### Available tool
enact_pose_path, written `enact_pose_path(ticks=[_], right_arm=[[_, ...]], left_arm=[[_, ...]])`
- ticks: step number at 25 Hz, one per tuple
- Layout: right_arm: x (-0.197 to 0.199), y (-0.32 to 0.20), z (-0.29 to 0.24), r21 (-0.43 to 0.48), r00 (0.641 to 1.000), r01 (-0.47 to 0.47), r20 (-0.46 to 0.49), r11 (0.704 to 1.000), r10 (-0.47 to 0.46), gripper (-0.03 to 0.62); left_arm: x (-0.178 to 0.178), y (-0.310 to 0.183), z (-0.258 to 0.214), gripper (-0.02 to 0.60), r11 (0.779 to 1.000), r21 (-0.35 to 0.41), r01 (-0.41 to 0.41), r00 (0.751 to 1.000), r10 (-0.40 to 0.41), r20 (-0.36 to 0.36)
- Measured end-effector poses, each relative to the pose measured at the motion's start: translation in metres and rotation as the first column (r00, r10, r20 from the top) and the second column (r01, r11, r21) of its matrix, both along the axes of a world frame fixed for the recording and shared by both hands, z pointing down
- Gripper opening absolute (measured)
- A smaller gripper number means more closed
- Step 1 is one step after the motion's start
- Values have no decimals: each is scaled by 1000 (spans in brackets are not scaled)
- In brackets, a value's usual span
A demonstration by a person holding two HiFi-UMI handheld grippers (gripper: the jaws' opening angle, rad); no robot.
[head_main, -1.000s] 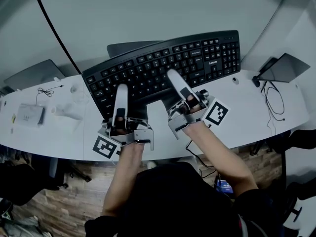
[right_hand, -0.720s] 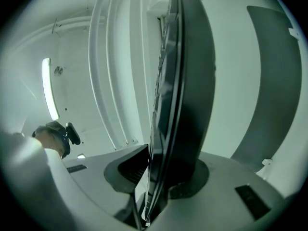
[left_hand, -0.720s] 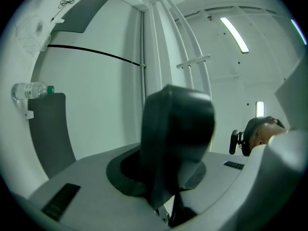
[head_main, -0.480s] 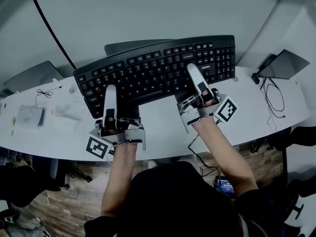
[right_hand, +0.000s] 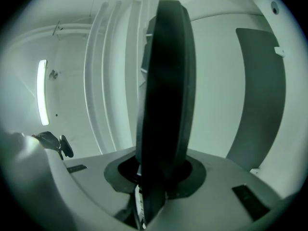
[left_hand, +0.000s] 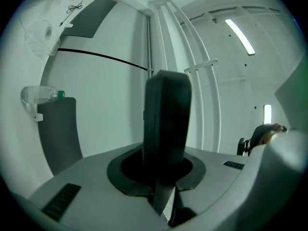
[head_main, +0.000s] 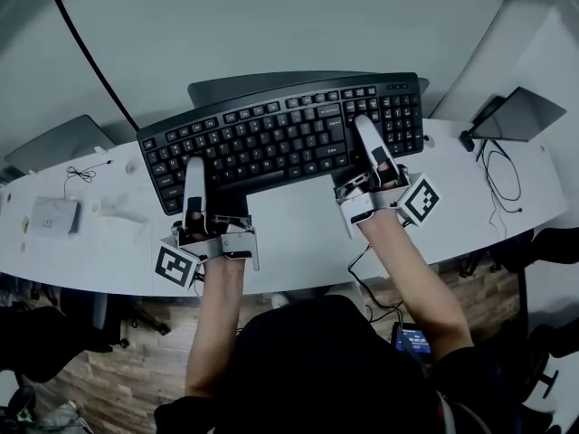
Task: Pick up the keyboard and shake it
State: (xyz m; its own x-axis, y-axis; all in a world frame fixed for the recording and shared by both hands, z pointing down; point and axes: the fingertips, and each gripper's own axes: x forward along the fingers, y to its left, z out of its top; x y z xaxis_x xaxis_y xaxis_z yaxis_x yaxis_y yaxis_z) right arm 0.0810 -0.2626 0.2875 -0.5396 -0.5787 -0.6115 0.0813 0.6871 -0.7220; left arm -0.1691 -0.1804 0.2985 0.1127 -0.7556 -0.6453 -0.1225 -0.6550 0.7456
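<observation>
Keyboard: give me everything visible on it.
The keyboard is black, plastic-looking and full-size, with a number pad at its right end and pale legends on the keys. It lies slightly slanted over the white desk. The left gripper and right gripper are each clamped on its near edge, and both gripper views show it edge-on between the jaws. It seems lifted off the desk.

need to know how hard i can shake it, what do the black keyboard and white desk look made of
Black full-size keyboard: probably moulded plastic, matt black; separate keycaps with white legends, rigid one-piece case.
White curved desk: smooth, faintly glossy top, perhaps laminate or painted board; no grain shows, so its core is unclear.
</observation>
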Motion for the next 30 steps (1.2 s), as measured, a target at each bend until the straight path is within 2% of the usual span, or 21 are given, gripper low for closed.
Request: enact_pose_path(ticks=[7, 20, 30], right_arm=[[3, -18, 29, -51, 1000, 9, -23, 999, -10, 92], [3, -18, 36, -199, 1000, -2, -27, 980, -3, 87], [3, -20, 38, -230, 999, -11, -41, 973, 2, 87]], left_arm=[[1, -26, 35, 89, 999, -42, 5, 1000, -5, 4], [0, -27, 37, 89, 992, -121, 18, 999, -21, -26], [1, -29, 39, 89, 989, -146, 16, 999, -24, -49]])
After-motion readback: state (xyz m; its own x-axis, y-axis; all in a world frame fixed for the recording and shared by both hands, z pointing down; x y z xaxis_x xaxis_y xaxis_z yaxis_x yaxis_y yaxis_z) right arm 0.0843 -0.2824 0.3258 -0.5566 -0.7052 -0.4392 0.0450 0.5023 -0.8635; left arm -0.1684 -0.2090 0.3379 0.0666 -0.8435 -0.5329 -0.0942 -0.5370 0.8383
